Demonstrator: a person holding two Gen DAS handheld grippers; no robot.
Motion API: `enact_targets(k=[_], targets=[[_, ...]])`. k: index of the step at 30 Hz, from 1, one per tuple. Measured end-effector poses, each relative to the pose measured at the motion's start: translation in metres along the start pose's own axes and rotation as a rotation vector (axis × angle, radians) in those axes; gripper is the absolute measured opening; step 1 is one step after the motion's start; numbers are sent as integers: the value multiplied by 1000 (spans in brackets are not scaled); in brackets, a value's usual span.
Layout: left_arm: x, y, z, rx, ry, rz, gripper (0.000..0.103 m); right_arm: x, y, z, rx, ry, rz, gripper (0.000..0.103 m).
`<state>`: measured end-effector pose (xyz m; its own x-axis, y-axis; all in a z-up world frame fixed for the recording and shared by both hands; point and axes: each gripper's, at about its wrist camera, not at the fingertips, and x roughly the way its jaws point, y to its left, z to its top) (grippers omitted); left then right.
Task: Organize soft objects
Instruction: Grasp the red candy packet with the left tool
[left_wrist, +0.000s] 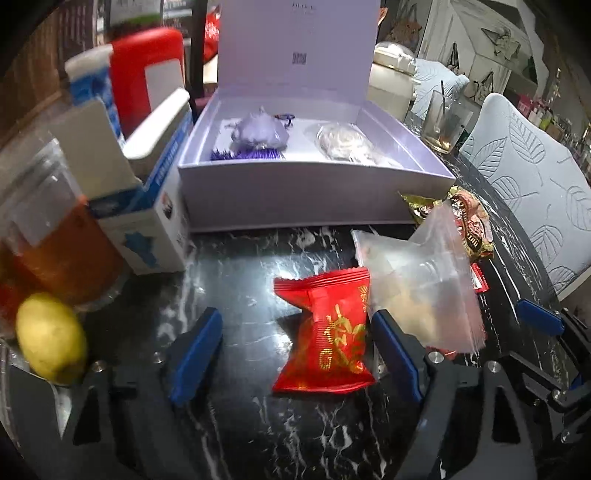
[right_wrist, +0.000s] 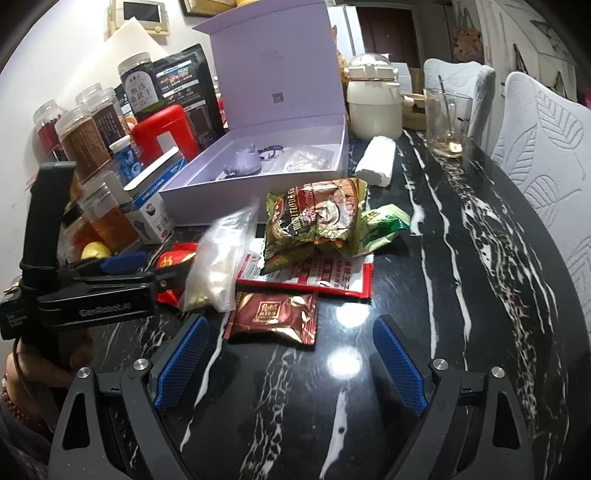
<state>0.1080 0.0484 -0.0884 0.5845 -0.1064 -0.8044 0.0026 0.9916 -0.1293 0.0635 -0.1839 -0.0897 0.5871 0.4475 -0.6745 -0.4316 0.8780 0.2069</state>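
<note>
The box (right_wrist: 255, 168) stands open toward the table's (right_wrist: 461, 295) back edge, holding only a purple pouch (left_wrist: 258, 133) and a pale packet (left_wrist: 343, 146), so most packets are left to sort. The clear bag (right_wrist: 221, 258), a red packet (left_wrist: 328, 332) and the "Ritter KISS" sachet (right_wrist: 273, 317) lie in front. The left gripper (left_wrist: 295, 354) has its jaws apart around the red packet, not touching; the right gripper (right_wrist: 291, 365) is wide open and empty.

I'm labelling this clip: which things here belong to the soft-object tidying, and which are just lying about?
Job: red packet, clear bag, brown sachet, snack bags, lilac box, left gripper, right gripper.

Lying about: lemon, jars, glass, white pot.
</note>
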Motion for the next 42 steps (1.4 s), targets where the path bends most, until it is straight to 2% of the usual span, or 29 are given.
enact_targets(k=[3,5,6,8,10,18,34,37,39,42], targets=[[3,-1,0,6,-1,-6,75,6,-1,2,2,10,10,92],[4,-3,0,22,-8,-11,59,9,0,4,2,18,16,92],[4,-4,0,29,-9,-20,56,11,0,4,4,23,23,92],[4,-6,0,30,-7,-37,43,15,1,5,8,34,31,92],[4,-7,0,29,-1,-46,36,18,0,6,17,48,24,92],[-5,-2,-8,13,12,-65,36,30,-4,5,61,101,14,92],[-16,4,-22,18,8,-64,35,49,23,9,-47,120,-131,93],[-15,3,-21,29,1,-57,35,48,24,8,-73,111,-160,84],[-14,1,-21,44,-8,-47,35,47,24,8,-87,103,-173,69],[-13,0,-21,52,-26,-31,35,43,24,8,-91,93,-161,57]])
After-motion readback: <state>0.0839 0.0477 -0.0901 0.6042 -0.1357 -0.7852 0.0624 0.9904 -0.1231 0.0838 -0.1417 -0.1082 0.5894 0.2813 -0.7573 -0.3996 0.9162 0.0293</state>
